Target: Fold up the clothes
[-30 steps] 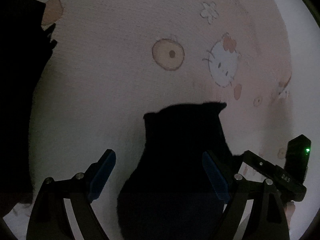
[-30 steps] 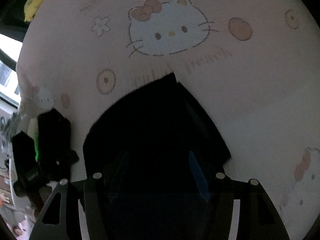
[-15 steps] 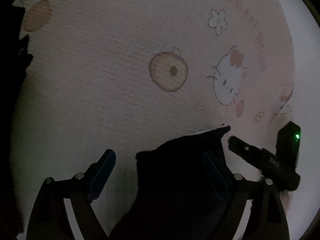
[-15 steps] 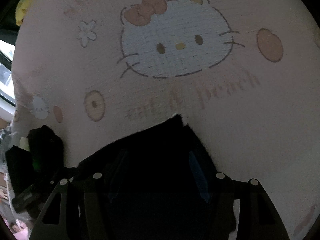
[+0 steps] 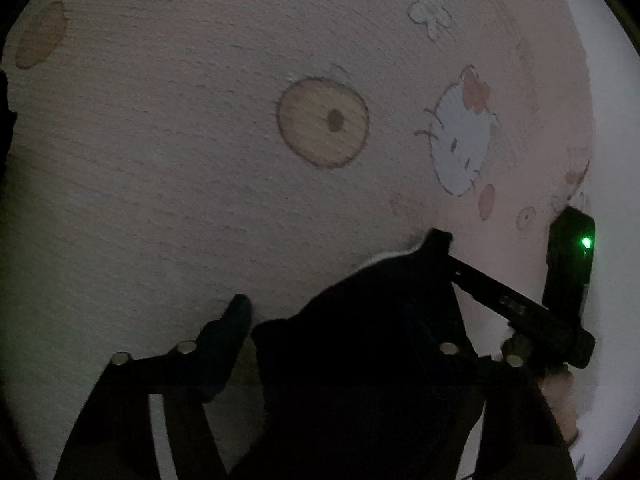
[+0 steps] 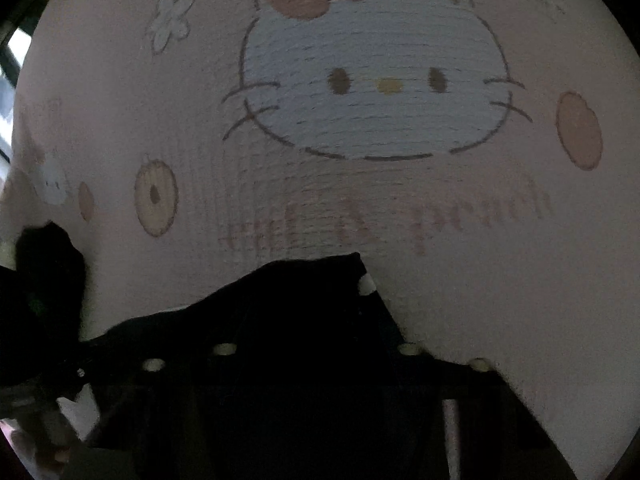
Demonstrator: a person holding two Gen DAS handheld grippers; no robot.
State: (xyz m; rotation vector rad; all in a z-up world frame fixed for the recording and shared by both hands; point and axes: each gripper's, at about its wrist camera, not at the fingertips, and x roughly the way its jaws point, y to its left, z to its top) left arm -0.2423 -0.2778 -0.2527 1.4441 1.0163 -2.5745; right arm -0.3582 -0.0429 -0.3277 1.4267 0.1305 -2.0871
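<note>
A black garment [image 5: 360, 340] lies on a pink Hello Kitty sheet [image 5: 180, 160]. In the left wrist view its corner sits between my left gripper's [image 5: 332, 320] blue-padded fingers [image 5: 228, 332]; the jaws have a gap and the right finger is hidden in the dark cloth. In the right wrist view the black garment [image 6: 300, 300] covers my right gripper [image 6: 312, 344]; its fingers are lost in the dark, so its state is unclear. The right gripper body with a green light shows in the left wrist view [image 5: 568, 264].
The pink sheet [image 6: 360, 200] with cat faces, flowers and round prints fills both views. A white edge [image 5: 612, 160] runs along the right in the left wrist view. A window strip [image 6: 12, 52] shows at far left in the right wrist view.
Both grippers have dropped closer to the sheet, with the black garment's edge sinking lower in both views. The left jaws have narrowed around the cloth corner.
</note>
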